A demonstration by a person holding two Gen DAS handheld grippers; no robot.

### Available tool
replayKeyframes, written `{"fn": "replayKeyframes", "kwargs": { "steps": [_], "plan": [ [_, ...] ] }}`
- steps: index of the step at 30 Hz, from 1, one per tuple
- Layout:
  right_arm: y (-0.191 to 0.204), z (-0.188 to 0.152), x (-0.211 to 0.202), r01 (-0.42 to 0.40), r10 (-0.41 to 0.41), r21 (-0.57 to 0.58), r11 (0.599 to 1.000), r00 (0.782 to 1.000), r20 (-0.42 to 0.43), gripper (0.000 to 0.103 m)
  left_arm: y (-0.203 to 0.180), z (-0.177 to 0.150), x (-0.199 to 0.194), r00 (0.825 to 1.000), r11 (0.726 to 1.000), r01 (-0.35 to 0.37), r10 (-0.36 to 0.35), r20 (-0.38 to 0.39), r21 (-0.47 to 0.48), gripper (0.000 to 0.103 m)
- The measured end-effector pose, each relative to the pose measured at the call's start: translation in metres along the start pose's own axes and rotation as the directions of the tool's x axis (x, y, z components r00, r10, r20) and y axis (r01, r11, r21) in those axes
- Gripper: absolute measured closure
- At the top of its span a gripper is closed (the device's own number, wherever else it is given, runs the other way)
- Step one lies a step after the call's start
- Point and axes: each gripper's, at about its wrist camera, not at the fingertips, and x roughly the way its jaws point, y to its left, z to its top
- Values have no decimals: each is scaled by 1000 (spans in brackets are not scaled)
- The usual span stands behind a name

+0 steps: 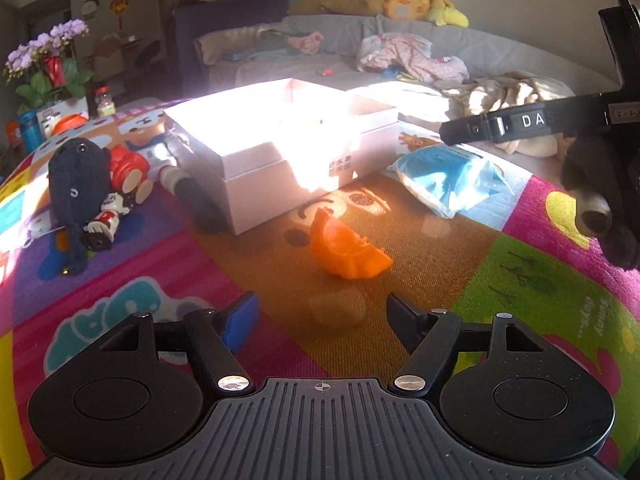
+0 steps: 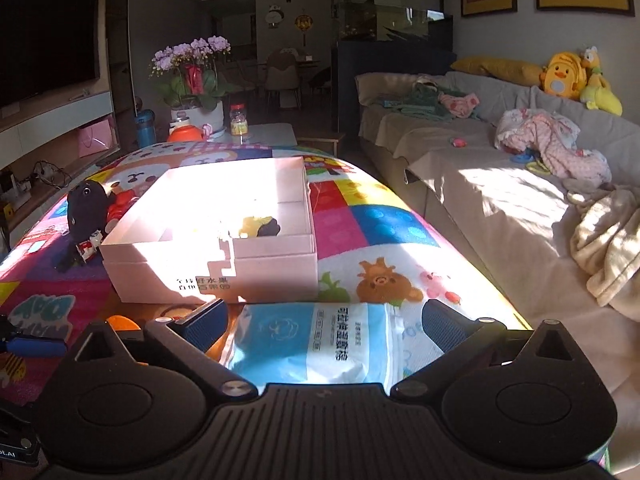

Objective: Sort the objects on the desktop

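An open white box (image 1: 280, 148) stands on the colourful play mat (image 1: 500, 280); in the right wrist view the box (image 2: 216, 264) holds a yellow and black object (image 2: 258, 227). An orange ridged toy (image 1: 346, 249) lies on the mat just ahead of my open, empty left gripper (image 1: 322, 312). A blue and white wipes packet (image 1: 448, 178) lies right of the box. My right gripper (image 2: 320, 320) is open, its fingers on either side of the packet (image 2: 316, 344). A dark plush toy (image 1: 78, 196) and a red and white figure (image 1: 124, 184) lie left of the box.
A grey sofa (image 2: 500, 184) with clothes, a blanket and yellow plush toys runs along the right. Potted orchids (image 2: 192, 76), a jar and a blue bottle stand beyond the mat. The right-hand device (image 1: 600, 140) shows at the right edge of the left wrist view.
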Motion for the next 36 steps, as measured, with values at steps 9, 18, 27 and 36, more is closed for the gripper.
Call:
{"fn": "replayKeyframes", "kwargs": {
  "steps": [9, 18, 27, 36],
  "plan": [
    [-51, 25, 74, -40, 72, 214, 976, 987, -144, 49, -15, 9, 7, 999, 999, 39, -40, 22, 30, 22],
    [-44, -26, 7, -296, 380, 354, 887, 903, -200, 39, -12, 8, 13, 998, 998, 56, -57, 12, 35, 19],
    [28, -30, -48, -334, 309, -266, 904, 942, -132, 15, -1, 6, 8, 1000, 999, -16, 16, 9, 30, 18],
    [59, -52, -40, -278, 251, -617, 736, 959, -133, 10, 21, 9, -4, 998, 998, -62, 62, 11, -10, 14]
  ]
}}
